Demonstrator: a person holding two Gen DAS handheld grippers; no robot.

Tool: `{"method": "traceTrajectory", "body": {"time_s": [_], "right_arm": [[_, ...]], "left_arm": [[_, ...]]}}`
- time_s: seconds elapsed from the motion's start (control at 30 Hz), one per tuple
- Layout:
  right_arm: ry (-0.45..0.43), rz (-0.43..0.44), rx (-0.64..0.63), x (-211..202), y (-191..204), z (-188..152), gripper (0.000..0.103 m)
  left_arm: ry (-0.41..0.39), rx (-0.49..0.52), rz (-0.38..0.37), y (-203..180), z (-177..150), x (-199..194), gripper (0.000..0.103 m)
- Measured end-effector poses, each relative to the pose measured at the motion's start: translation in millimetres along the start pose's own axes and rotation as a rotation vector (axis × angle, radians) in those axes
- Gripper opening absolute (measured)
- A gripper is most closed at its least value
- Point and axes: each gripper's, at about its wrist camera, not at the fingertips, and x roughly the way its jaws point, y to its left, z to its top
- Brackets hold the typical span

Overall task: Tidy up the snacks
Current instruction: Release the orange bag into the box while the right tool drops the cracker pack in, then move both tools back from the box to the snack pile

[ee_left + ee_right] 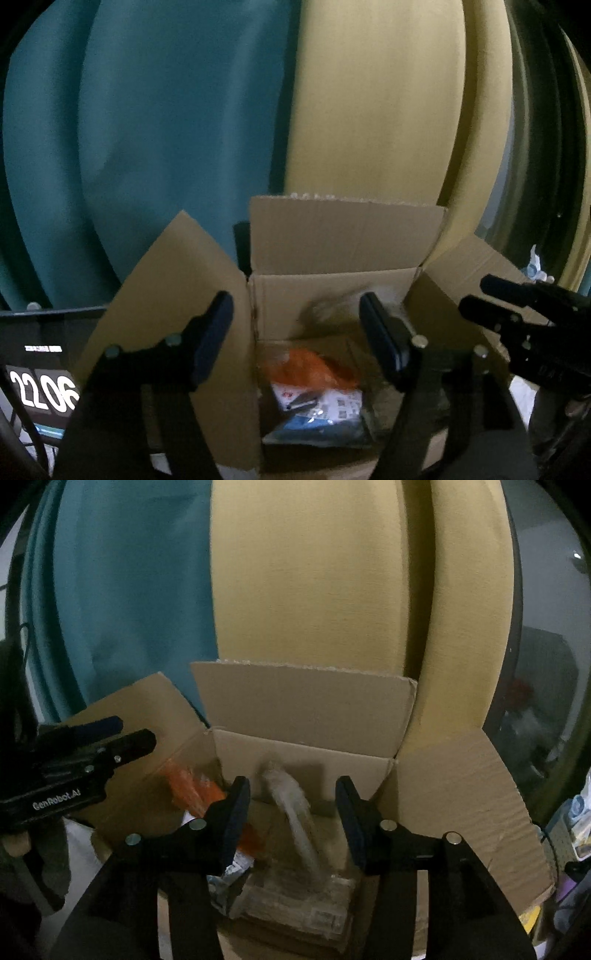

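Observation:
An open cardboard box (332,288) (306,746) stands in front of me with its flaps spread out. Inside lie an orange packet (314,365) (192,786), a white and blue packet (325,402) and a brownish wrapped pack (295,897). My left gripper (299,339) (129,733) is open over the box's left side, with nothing between its fingers. My right gripper (293,816) (476,295) is open over the box. A blurred clear packet (291,808) (325,310) hangs between its pads, and neither pad presses on it.
A teal curtain (147,129) and a yellow panel (373,110) rise behind the box. A dark screen showing a clock (40,387) stands at the left. Small clutter (576,823) sits at the far right.

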Motion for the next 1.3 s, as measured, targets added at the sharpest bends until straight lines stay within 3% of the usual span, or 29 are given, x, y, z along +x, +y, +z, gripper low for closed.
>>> {"method": "traceTrajectory", "body": {"time_s": [0.4,0.73,1.3], "right_arm": [[-0.028,-0.003,-0.037,-74,12,1,0.051],[-0.049,-0.026,-0.015,-141,14,-16,0.051],[0.013,-0.038,0.100,-226,16,-103,0.059]], "left_arm": [[-0.040,0.008,-0.041,-18,0,-57,0.074],[-0.060,0.032,-0.096,-38,-13,-127,0.078],[0.006,0.014,-0.165,-60,-77,-192,0.081]]}}
